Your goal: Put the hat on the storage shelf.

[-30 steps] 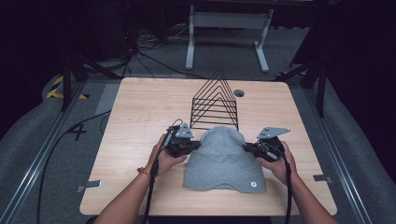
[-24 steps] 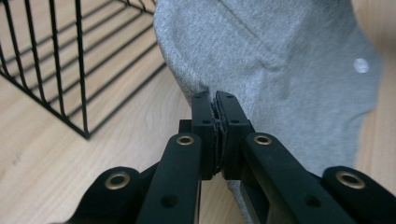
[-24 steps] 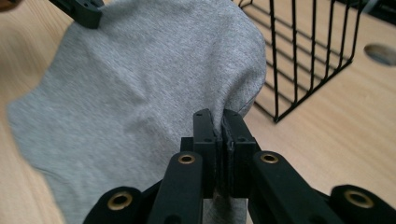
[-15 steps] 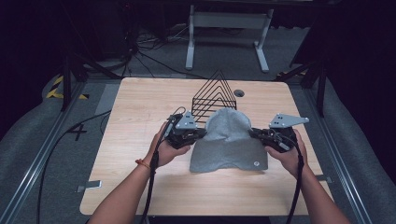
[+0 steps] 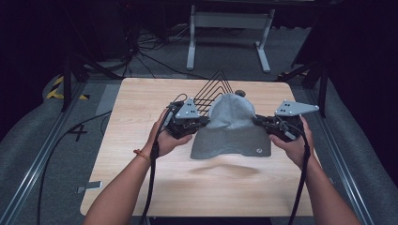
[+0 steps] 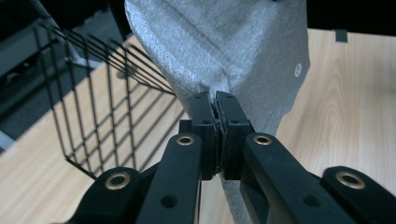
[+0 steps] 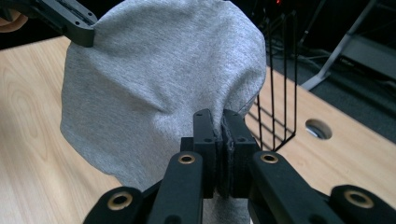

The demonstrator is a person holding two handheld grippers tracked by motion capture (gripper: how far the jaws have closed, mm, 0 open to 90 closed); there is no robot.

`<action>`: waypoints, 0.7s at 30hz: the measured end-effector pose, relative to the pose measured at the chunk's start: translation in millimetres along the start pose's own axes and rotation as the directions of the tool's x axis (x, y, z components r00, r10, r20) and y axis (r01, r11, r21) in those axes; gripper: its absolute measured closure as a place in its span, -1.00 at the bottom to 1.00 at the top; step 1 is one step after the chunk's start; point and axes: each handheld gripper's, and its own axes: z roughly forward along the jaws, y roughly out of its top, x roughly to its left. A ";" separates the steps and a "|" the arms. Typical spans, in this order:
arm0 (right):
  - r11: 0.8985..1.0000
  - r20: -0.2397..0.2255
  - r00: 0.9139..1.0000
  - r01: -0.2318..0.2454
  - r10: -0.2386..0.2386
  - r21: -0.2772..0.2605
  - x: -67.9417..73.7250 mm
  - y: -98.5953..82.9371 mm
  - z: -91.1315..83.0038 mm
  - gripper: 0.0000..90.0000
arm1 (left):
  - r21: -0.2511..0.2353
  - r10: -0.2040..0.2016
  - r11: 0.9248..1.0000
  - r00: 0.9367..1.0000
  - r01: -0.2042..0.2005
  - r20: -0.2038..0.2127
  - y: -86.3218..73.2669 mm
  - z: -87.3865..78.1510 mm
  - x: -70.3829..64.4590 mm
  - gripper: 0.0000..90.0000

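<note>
Grey knit beanie held up between two grippers above the tabletop.

The beanie (image 5: 231, 126) is soft, heathered grey jersey with a fine knit grain, dome-shaped at the crown and flaring to a wavy lower hem, with a small round badge near one bottom corner (too small to read); it hangs clear of the pale wood-grain tabletop (image 5: 141, 112), casting a shadow below. The left gripper (image 6: 215, 105) has its black jaws pinched tight on a fold of one edge, and the right gripper (image 7: 218, 122) is clamped the same way on the opposite edge. Just behind stands a black wire rack (image 5: 213, 91) of thin triangular rods.
</note>
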 end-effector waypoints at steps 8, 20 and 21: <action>0.999 0.021 1.000 0.010 -0.009 -0.053 -6.5 26.3 -13.0 0.90 | -0.050 0.018 0.999 0.999 -0.019 -0.028 31.7 -19.4 13.0 0.94; 0.995 0.079 0.997 0.019 -0.011 -0.103 -24.3 73.8 -23.4 0.90 | -0.077 0.036 0.996 0.995 -0.044 -0.096 73.5 -36.2 38.8 0.94; 0.994 0.089 0.996 0.025 -0.015 -0.110 -26.3 78.1 -24.2 0.90 | -0.077 0.028 0.996 0.994 -0.036 -0.101 76.7 -36.7 41.2 0.95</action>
